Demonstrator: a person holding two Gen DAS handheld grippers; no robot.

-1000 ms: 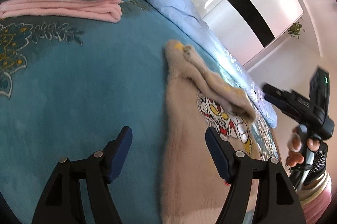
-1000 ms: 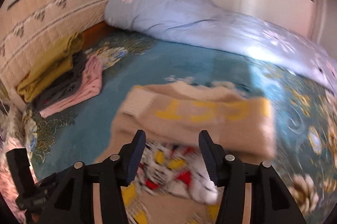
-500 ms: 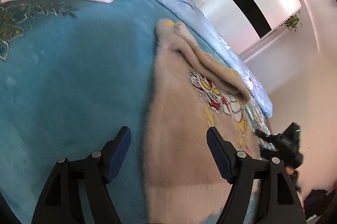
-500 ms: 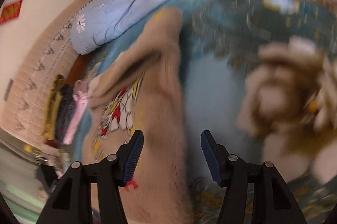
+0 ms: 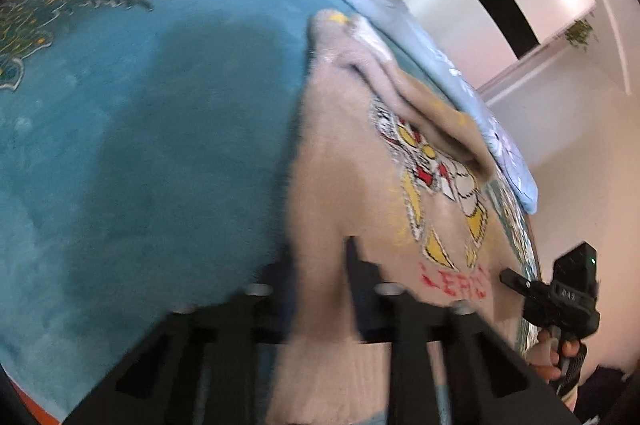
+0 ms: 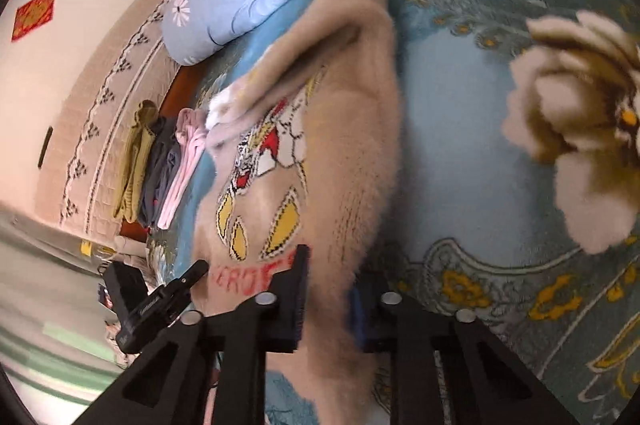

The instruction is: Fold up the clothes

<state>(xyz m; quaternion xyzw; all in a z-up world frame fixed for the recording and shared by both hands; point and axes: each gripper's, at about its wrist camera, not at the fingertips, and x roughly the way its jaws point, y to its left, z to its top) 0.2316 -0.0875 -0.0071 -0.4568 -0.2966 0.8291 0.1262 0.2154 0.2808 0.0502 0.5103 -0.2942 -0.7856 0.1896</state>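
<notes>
Both grippers, left gripper (image 5: 320, 289) and right gripper (image 6: 328, 301), had just clamped the sweater's (image 5: 360, 185) hem corners; next, lifting it toward the collar.

The fuzzy beige knitted sweater (image 5: 352, 181) runs off the bottom edge in both wrist views. Its folded edge hides the left gripper's (image 5: 320, 289) blurred fingertips and much of the right gripper's (image 6: 326, 301) blue pads. Red lettering (image 6: 248, 275) at lower centre is unreadable.
</notes>
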